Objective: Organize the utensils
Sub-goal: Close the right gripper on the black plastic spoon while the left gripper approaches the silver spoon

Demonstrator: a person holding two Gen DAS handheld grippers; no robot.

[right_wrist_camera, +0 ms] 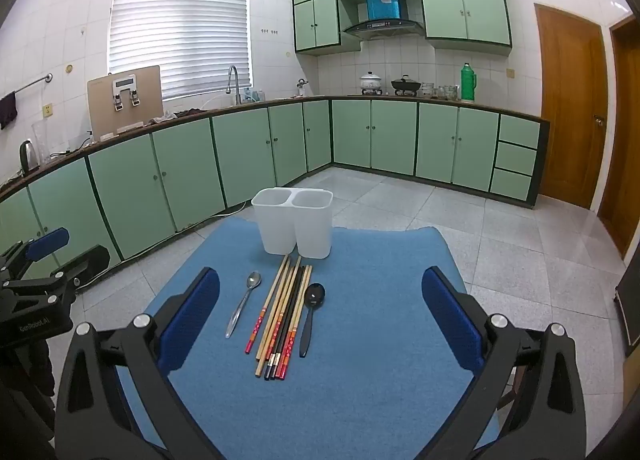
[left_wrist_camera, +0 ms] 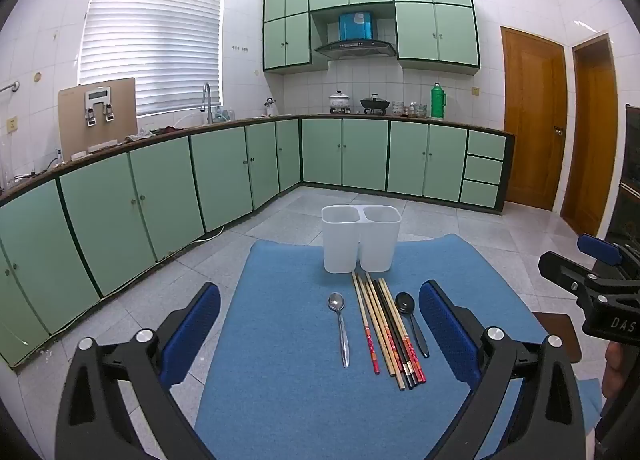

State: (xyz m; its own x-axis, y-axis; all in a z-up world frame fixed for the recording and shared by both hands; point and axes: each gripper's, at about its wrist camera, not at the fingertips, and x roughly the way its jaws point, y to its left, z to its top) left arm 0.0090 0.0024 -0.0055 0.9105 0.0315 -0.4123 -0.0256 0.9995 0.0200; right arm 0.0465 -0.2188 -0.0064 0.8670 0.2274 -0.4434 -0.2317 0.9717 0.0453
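Observation:
A white two-compartment utensil holder point(left_wrist_camera: 360, 238) point(right_wrist_camera: 294, 226) stands upright at the far end of a blue mat point(left_wrist_camera: 280, 380) point(right_wrist_camera: 380, 340). In front of it lie a metal spoon point(left_wrist_camera: 340, 324) point(right_wrist_camera: 244, 302), a bundle of several chopsticks point(left_wrist_camera: 386, 326) point(right_wrist_camera: 284, 312) and a black spoon point(left_wrist_camera: 410, 318) point(right_wrist_camera: 310, 312). My left gripper point(left_wrist_camera: 320, 324) hovers open above the near side of the mat, nothing between its blue pads. My right gripper point(right_wrist_camera: 320, 316) is likewise open and empty, also seen at the right edge as the right gripper point(left_wrist_camera: 600, 272). The left gripper point(right_wrist_camera: 44, 260) shows at the left edge.
The mat covers a small table standing on a grey tiled floor point(right_wrist_camera: 500, 244). Green cabinets point(left_wrist_camera: 160, 196) run along the left and back walls. Wooden doors point(left_wrist_camera: 532, 116) are at the right. A dark brown surface point(left_wrist_camera: 560, 332) sits just right of the mat.

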